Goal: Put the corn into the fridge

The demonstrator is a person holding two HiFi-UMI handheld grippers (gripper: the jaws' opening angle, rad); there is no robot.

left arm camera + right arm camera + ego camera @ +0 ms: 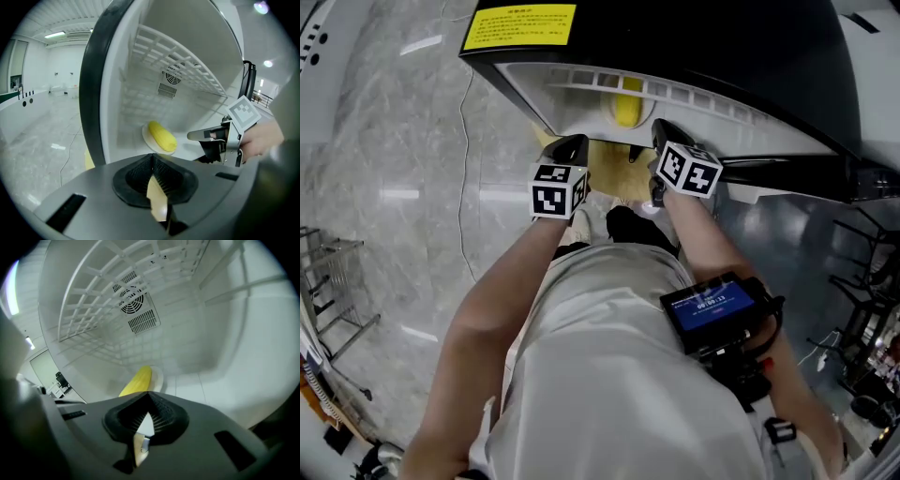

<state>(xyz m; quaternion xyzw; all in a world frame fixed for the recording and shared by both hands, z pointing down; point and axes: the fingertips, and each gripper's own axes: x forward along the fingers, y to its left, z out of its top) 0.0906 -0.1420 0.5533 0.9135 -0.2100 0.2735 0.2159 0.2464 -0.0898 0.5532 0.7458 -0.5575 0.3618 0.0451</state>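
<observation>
On the fridge (694, 56) floor, under the wire shelf (180, 58): corn (162, 136) lies on its side on a small white plate (145, 134), toward the back wall below the round fan vent (131, 298).

Left gripper (152, 160): at the fridge opening, outside its dark front edge. Jaws closed together, nothing between them. Corn sits ahead of the jaws and slightly right, clear of them, no contact.

Right gripper (149, 397): reaching inside the fridge cavity. Jaws closed together, nothing held. Corn (137, 380) shows just beyond the jaw tips, slightly left; not gripped.

Head view: both grippers side by side at the fridge opening, corn (626, 111) further in, between their lines.
</observation>
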